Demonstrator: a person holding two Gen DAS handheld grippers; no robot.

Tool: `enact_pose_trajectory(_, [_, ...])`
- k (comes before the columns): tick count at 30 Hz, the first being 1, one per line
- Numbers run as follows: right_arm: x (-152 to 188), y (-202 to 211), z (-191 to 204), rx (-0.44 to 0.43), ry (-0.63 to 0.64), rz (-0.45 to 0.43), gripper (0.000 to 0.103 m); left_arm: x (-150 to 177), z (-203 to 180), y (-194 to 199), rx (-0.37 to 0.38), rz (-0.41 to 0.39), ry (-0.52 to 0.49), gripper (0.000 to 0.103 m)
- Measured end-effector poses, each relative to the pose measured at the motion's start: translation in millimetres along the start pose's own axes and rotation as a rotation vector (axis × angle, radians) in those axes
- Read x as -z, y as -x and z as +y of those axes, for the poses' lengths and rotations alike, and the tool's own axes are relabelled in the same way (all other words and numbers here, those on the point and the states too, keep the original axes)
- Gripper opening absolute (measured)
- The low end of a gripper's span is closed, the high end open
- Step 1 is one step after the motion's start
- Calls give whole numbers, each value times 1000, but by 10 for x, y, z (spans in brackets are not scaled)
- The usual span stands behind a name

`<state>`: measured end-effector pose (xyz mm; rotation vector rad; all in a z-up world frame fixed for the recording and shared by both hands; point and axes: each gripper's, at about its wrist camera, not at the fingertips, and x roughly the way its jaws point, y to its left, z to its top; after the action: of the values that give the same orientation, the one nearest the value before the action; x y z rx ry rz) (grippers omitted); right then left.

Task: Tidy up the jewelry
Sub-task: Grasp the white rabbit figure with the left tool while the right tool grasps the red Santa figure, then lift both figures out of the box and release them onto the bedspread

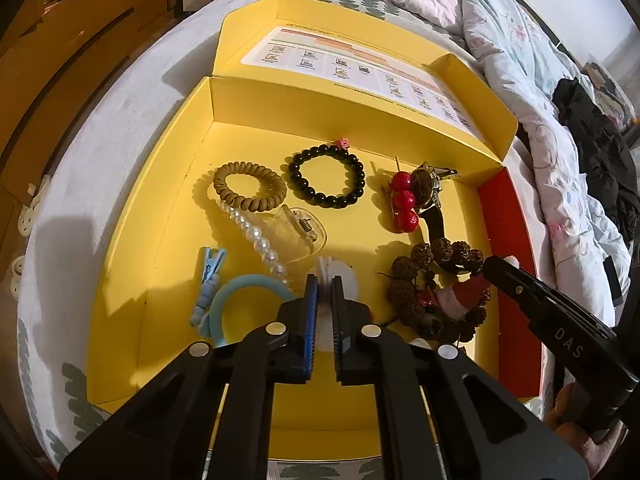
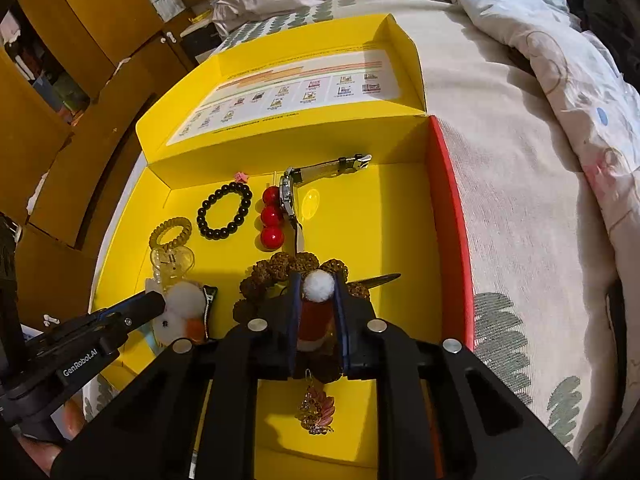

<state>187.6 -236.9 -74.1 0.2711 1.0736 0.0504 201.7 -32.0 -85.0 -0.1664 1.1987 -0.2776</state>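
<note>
Setting: bed [image 2: 500,184] bearing open yellow box [image 2: 380,240] of jewelry.
Left gripper [image 1: 325,285]: clenched on white fluffy clip [image 1: 340,280].
Right gripper [image 2: 318,294]: grasping Santa-hat clip [image 2: 316,312], directly above brown bead bracelet [image 2: 280,268].
Risk: lifting may snag the bracelet beneath.
Pose: both tilt steeply downward.

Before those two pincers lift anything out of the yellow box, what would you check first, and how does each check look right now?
1. Left gripper shut on the white fluffy clip: ok.
2. Right gripper shut on the little Santa hat: ok.
3. Hat free of the brown seed bracelet beneath it: cannot tell.
4. Pearl strand clear of the white clip: cannot tell, its end lies close by.
5. Gold leaf earring clear of the right gripper: ok, lying apart.
6. Yellow box flat on the bed: ok.
</note>
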Motion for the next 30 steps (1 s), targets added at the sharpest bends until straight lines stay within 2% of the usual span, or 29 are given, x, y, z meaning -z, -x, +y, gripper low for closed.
enact_pose_trajectory(11, [-20,232,25,-30,3,-41,14,-1,-44,207,45,-51,-11,6])
enact_pose_trajectory(19, [-7,639,149,-58,27,-102,14,80,-67,474,56,-97,-17,6])
enact_pose_trajectory(23, [100,888,314,-62,69,-124,14,207,-88,665,56,-123,-36,6])
enact_pose_trajectory(30, [532,1282,647,-91,148,-131,14,535,-71,936,52,-148,-64,6])
